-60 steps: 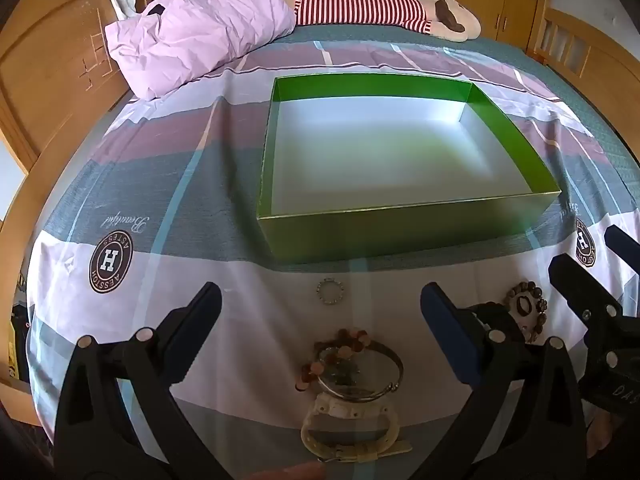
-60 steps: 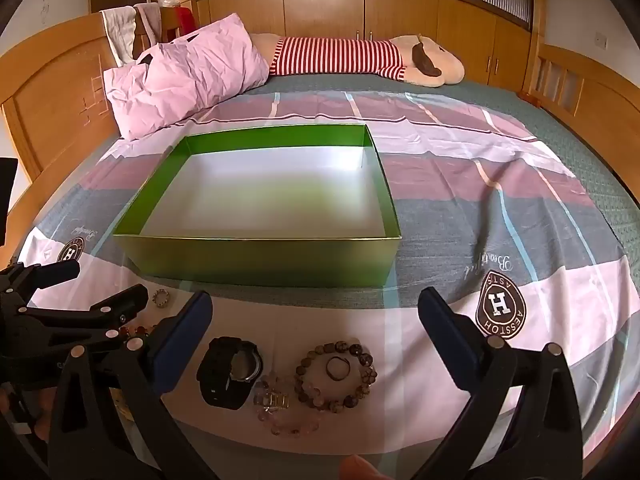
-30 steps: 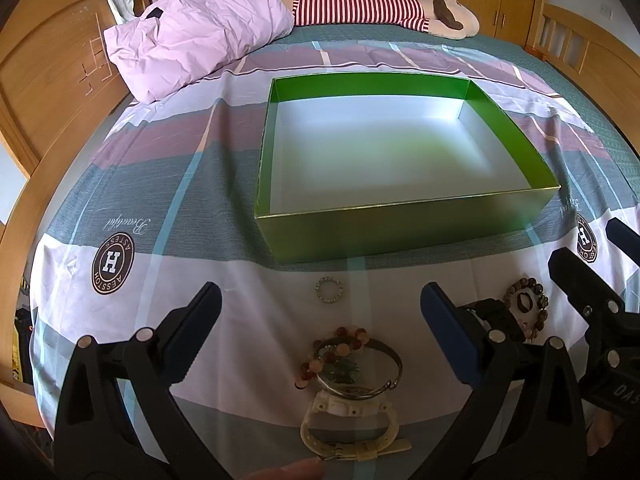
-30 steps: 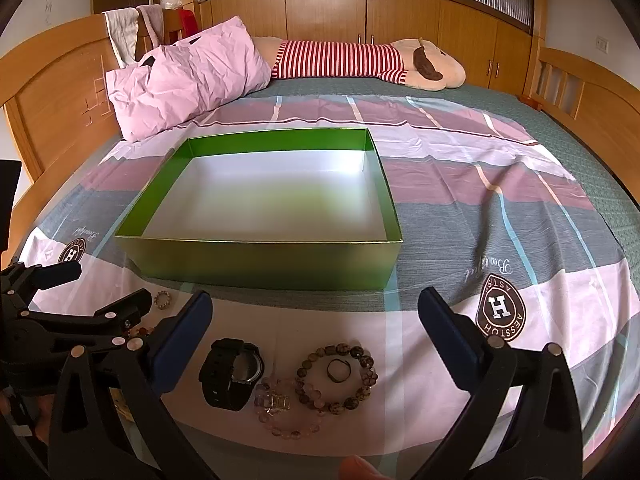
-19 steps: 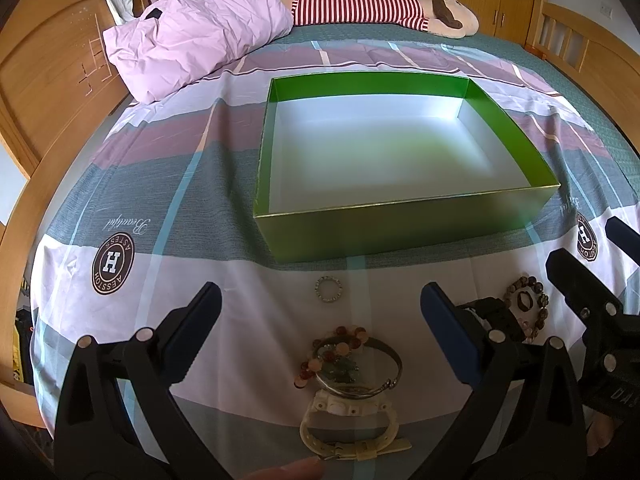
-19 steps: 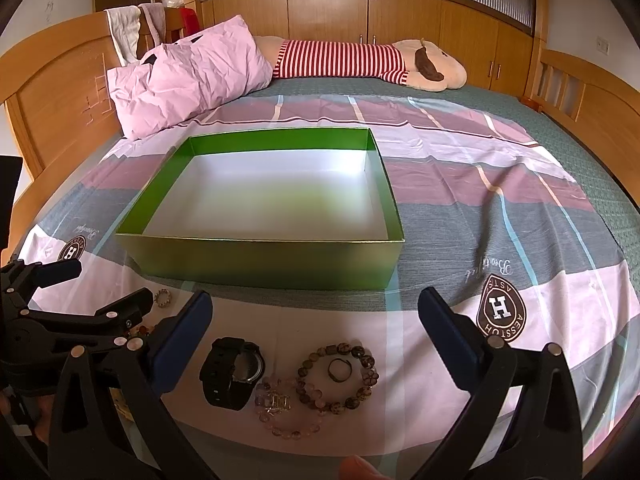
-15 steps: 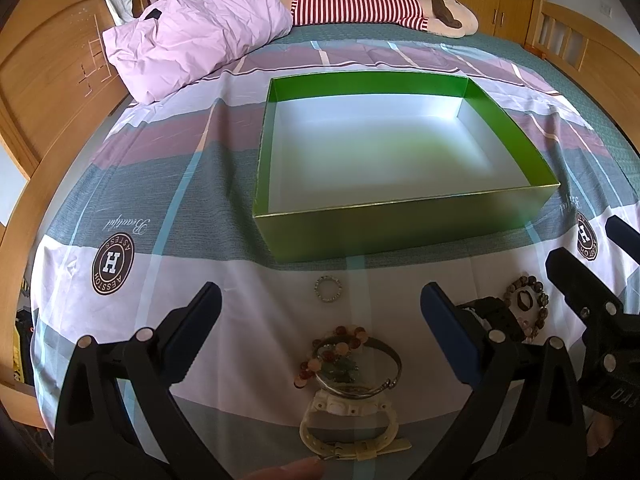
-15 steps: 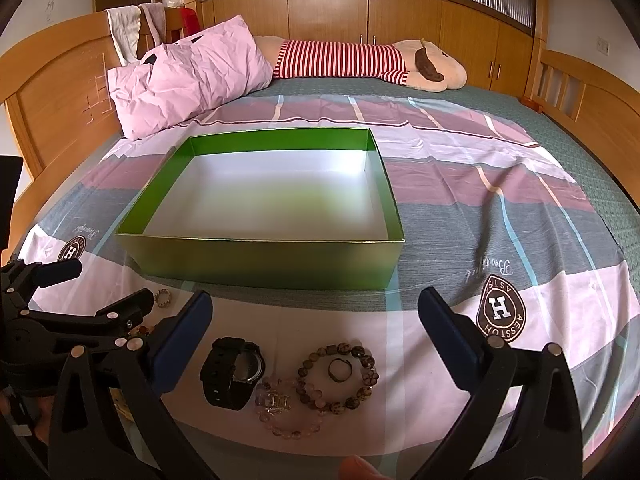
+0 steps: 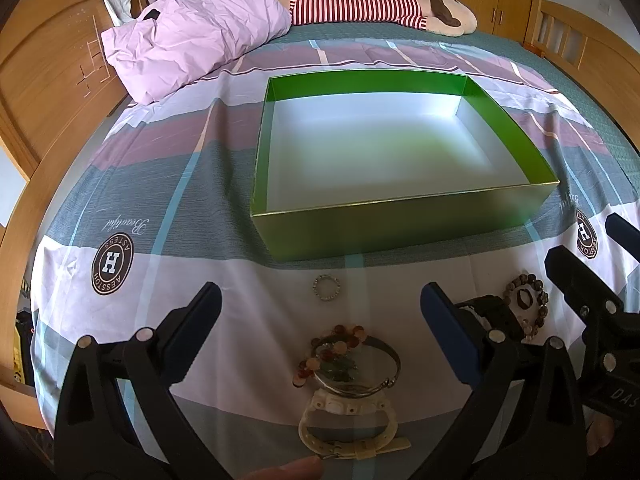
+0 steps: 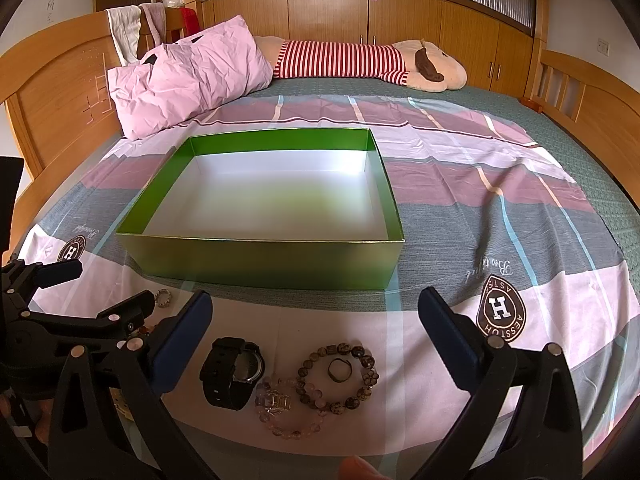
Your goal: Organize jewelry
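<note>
Both tongs spread wide, holding nothing: left tongs [image 9: 320, 316], right tongs [image 10: 314, 320]. Jewelry on bed before empty green box [image 10: 260, 264]. Advisable: straddle black watch [image 10: 232, 372] squarely, then clench.

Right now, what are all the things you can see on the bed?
Green box: one, green outside, white inside, nothing in it, middle of the bed.
Black watch: one, black, in front of the box.
Brown bead bracelet: one, speckled brown, right of the black watch.
Dark ring: one, lying inside the brown bead bracelet.
Clear bead bracelet: one, pale, overlapping the brown one.
Small beaded ring: one, silvery, close to the box front.
Silver bangle: one, with an orange bead bracelet over it.
Cream watch: one, nearest edge.
Pink pillow: one, far left.
Striped plush toy: one, red and white, far end.
Left tongs: open, empty.
Right tongs: open, empty.
</note>
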{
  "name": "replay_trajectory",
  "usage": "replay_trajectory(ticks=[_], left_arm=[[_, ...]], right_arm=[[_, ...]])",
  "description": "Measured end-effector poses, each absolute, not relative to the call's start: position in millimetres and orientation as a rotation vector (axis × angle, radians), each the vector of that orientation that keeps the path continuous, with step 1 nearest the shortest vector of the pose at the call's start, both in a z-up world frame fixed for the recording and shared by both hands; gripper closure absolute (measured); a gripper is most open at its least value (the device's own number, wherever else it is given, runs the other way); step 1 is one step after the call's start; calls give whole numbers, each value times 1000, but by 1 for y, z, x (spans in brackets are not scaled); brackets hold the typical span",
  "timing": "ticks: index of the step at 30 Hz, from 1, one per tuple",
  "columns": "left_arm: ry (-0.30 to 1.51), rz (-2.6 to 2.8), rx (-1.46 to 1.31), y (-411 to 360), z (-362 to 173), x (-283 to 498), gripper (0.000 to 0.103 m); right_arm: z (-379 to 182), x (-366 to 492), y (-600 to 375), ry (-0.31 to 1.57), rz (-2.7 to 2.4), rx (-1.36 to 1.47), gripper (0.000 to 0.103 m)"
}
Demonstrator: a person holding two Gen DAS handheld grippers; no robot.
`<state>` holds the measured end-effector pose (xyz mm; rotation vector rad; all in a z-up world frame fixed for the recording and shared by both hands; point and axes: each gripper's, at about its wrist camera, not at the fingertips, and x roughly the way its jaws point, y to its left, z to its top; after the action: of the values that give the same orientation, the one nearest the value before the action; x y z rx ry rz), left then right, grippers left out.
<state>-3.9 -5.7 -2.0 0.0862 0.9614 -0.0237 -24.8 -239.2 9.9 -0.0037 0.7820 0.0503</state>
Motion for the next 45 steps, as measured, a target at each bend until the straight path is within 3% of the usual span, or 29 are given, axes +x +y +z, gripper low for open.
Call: replay_trajectory(ticks=[21, 29, 33, 38, 45], left_arm=[[973, -26, 110, -6, -3, -4, 2], [1017, -2, 58, 33, 7, 3, 2], [1098, -62, -48, 58, 4, 4, 9], [1134, -100, -80, 64, 1, 2, 11], [1266, -214, -48, 47, -18, -4, 11]], right_arm=[[9, -24, -237, 789, 48, -31, 1], [-5, -9, -251, 916, 55, -72, 2], [-15, -17, -225, 962, 228, -108, 21], [-31, -16, -210, 1015, 248, -168, 46], [-31, 4, -267, 1013, -26, -54, 46]])
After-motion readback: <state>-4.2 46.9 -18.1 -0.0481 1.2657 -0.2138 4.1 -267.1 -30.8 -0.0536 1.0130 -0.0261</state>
